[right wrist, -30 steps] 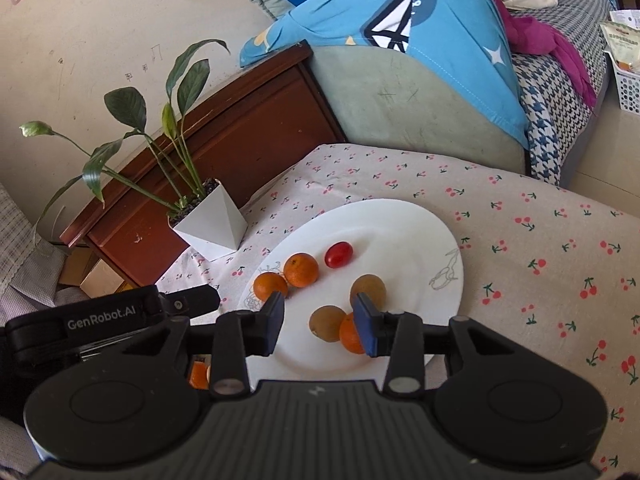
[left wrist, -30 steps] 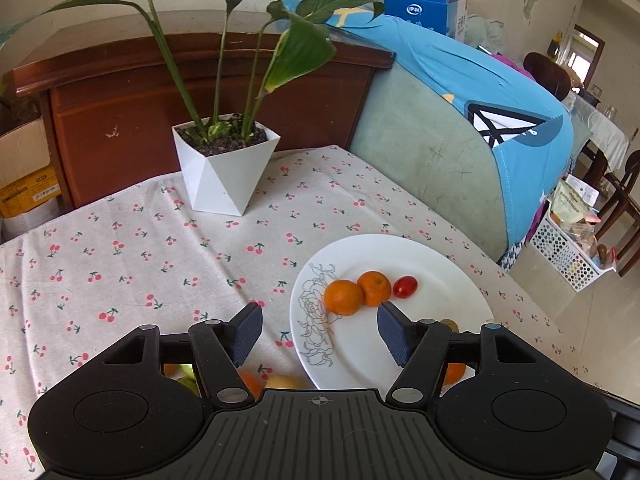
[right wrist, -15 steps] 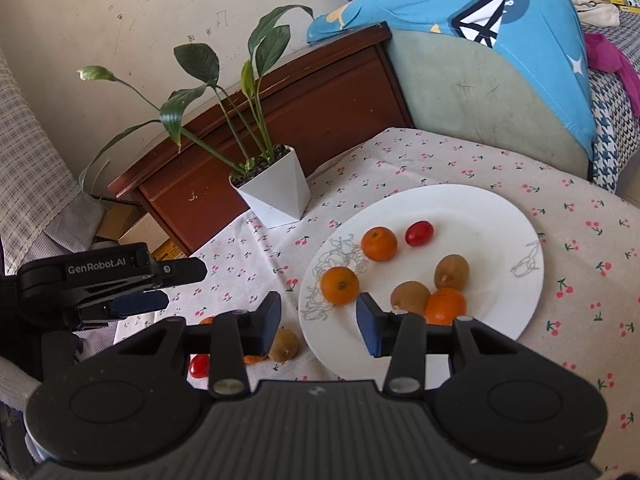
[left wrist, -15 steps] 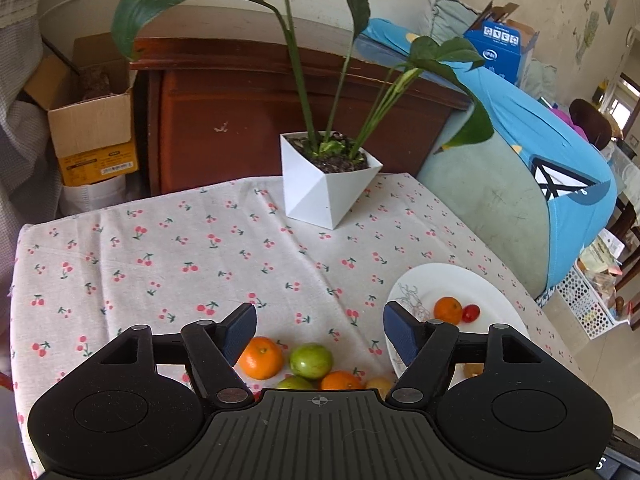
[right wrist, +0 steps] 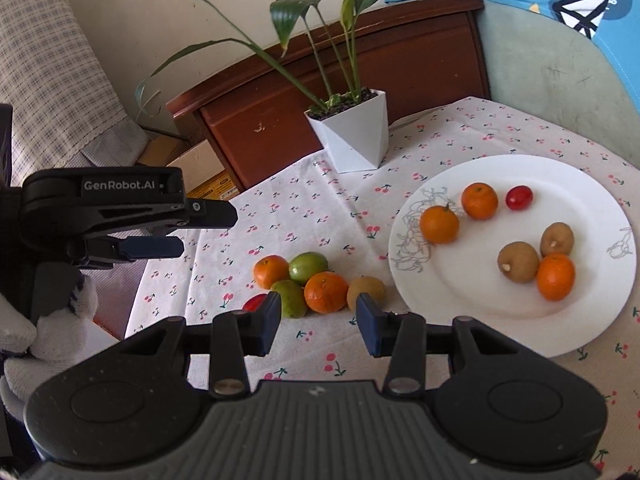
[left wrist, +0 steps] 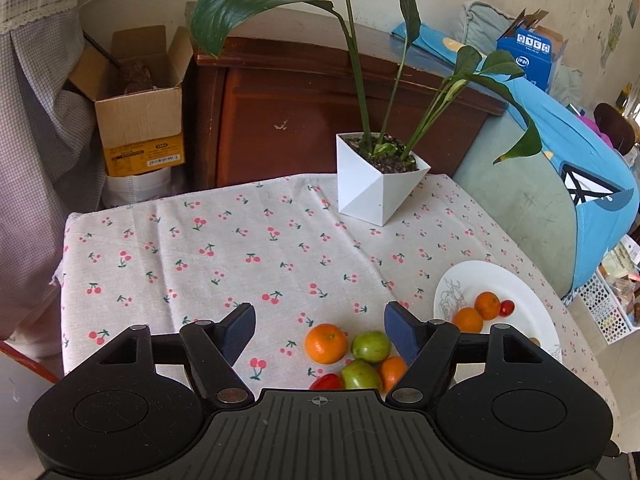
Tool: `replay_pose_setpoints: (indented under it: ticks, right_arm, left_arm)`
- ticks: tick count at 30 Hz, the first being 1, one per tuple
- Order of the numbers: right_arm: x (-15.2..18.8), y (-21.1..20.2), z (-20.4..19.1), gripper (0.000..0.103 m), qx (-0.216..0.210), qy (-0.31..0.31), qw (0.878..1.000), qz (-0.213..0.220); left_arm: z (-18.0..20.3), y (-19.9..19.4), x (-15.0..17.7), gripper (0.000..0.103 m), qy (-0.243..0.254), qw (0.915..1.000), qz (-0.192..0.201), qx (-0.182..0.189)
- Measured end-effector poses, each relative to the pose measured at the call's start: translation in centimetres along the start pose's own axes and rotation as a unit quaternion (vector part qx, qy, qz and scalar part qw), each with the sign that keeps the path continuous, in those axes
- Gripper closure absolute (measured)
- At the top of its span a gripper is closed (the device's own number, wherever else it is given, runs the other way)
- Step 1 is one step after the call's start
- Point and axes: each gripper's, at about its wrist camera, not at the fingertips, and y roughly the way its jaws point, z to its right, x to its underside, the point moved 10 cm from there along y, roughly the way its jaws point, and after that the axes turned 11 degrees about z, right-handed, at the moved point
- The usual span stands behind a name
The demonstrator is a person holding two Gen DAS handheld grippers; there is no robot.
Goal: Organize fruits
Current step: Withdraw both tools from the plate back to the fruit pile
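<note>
Right tongs (right wrist: 318, 326) just short of loose fruit (right wrist: 320, 285)

Soft daylight, bright and even in both views, no hard glare. Fruit on the tablecloth (right wrist: 304, 216) casts faint short shadows; the white plate (right wrist: 592, 208) reads bright without clipping. Strong fisheye bend: cabinet (left wrist: 288, 120) edges curve, corners vignette to black. Focus sharp at the centre, softer toward the frame edges. No motion blur. Gripper bodies at the bottom are dark, low detail.
</note>
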Motion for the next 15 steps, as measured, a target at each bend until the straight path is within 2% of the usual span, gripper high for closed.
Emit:
replay_pose_setpoints:
  ticks: [8,15]
  right_arm:
    - [1.5,2.3,-2.0,0.064,-0.009,-0.047,0.999,-0.006]
    - [2.1,3.7,-2.4,0.064,-0.002,-0.064,0.998,-0.002]
  left_arm:
    - [-2.4,-0.7,0.5,0.032,-0.010,0.9997,-0.004,-0.020]
    - [-3.6,-0.8,1.1,0.032,-0.017,0.9994,-0.016,-0.027]
